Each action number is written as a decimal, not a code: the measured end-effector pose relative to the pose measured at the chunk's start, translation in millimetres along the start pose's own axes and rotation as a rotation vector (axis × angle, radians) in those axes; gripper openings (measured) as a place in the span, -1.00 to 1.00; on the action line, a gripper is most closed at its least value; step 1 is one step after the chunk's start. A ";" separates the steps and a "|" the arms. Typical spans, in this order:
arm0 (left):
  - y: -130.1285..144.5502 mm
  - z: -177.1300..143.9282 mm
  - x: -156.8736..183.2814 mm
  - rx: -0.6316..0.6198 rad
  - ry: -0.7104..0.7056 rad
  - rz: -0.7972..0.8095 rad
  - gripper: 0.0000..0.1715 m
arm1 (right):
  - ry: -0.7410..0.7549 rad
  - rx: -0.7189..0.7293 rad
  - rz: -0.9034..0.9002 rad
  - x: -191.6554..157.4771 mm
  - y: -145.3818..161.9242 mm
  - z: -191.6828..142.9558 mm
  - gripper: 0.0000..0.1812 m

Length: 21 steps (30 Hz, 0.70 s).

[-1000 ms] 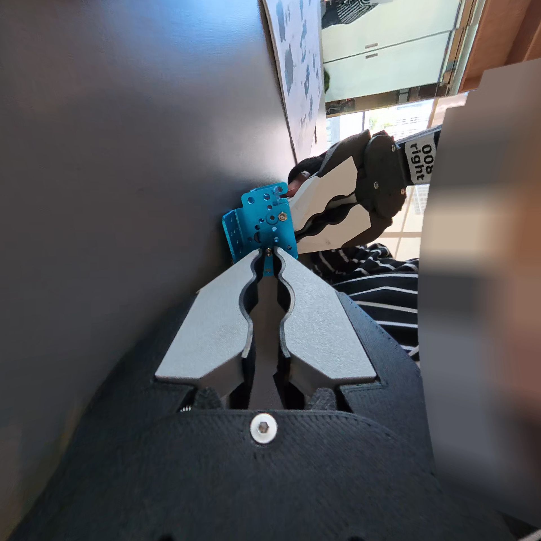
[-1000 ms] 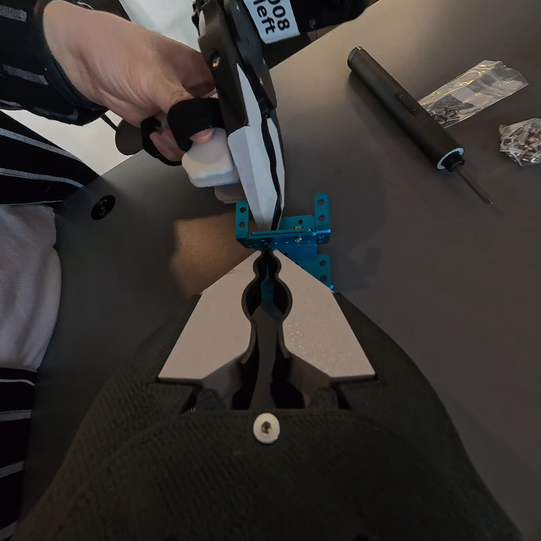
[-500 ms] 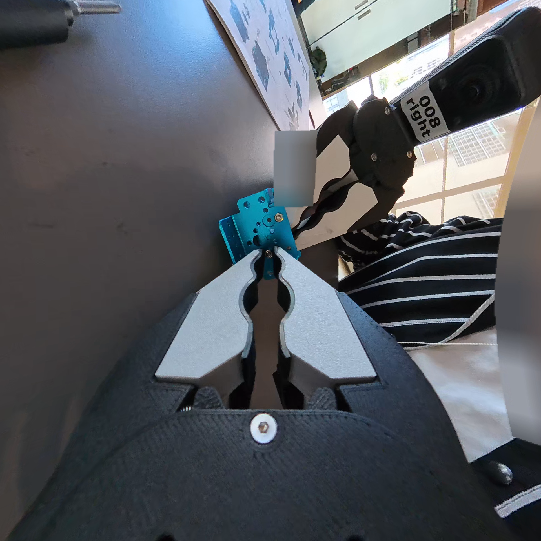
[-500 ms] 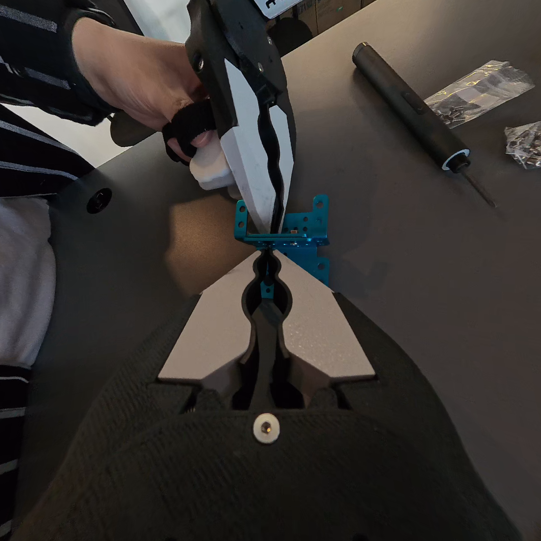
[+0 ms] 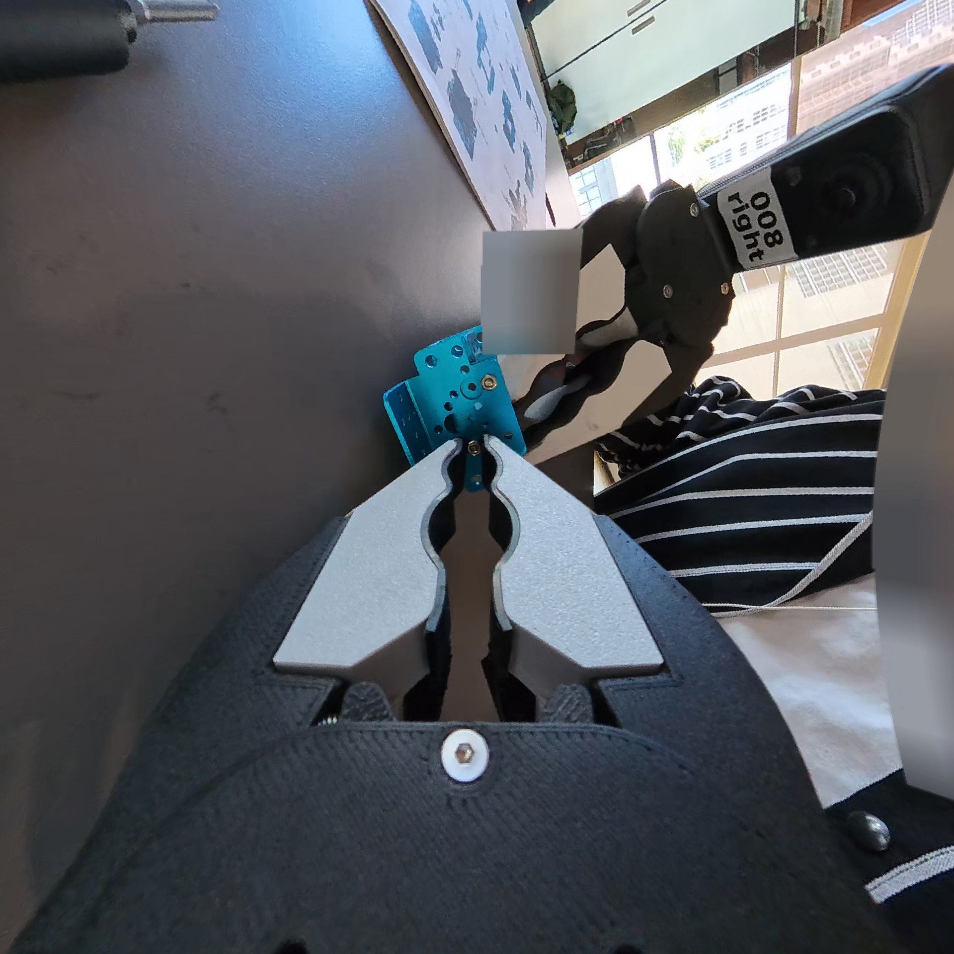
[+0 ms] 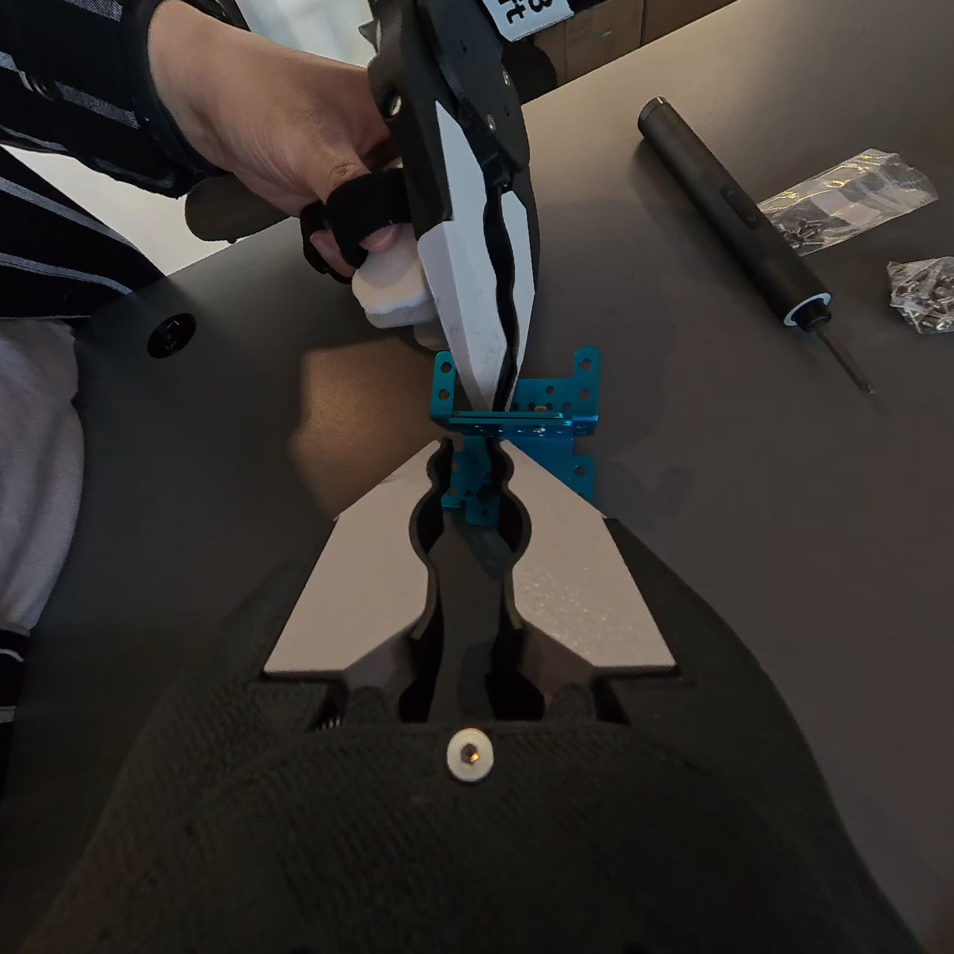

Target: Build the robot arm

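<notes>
Over the last second I am swinging my left tongs [image 5: 473, 445] steeper, and the blue bracket assembly [image 5: 459, 397] is turning with them, just above the dark worktop [image 5: 206, 309]. Both tongs are staying clamped on it: the left from above on its upright plate, my right tongs [image 6: 472, 444] level on the lower plate. My left hand [image 6: 268, 134] is gripping the handle, wrist raised.

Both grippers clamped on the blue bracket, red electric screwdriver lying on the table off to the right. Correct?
Not quite: the screwdriver is black, not red, as the right wrist view shows. The rest holds: the left gripper and right gripper are both shut on the blue bracket, and the screwdriver lies on the table to the right.
</notes>
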State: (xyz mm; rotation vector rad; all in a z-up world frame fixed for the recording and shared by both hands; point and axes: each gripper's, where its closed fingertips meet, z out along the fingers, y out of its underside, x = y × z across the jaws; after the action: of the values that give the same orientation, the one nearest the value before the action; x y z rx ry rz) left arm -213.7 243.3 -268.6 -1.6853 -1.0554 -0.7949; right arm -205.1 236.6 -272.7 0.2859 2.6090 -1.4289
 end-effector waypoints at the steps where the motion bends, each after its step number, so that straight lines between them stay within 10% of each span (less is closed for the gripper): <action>1: -0.2 -0.1 0.1 0.001 0.003 -0.006 -0.95 | 0.002 0.000 -0.003 0.0 0.0 0.0 -0.83; 21: -2.7 -1.2 1.0 0.003 0.029 -0.062 -0.90 | 0.006 -0.008 -0.017 -0.8 1.2 1.2 -0.81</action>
State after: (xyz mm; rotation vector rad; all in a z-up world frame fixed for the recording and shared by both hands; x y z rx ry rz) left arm -215.8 243.0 -266.3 -1.6400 -1.0927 -0.8548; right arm -204.0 236.1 -274.1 0.2679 2.6280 -1.4256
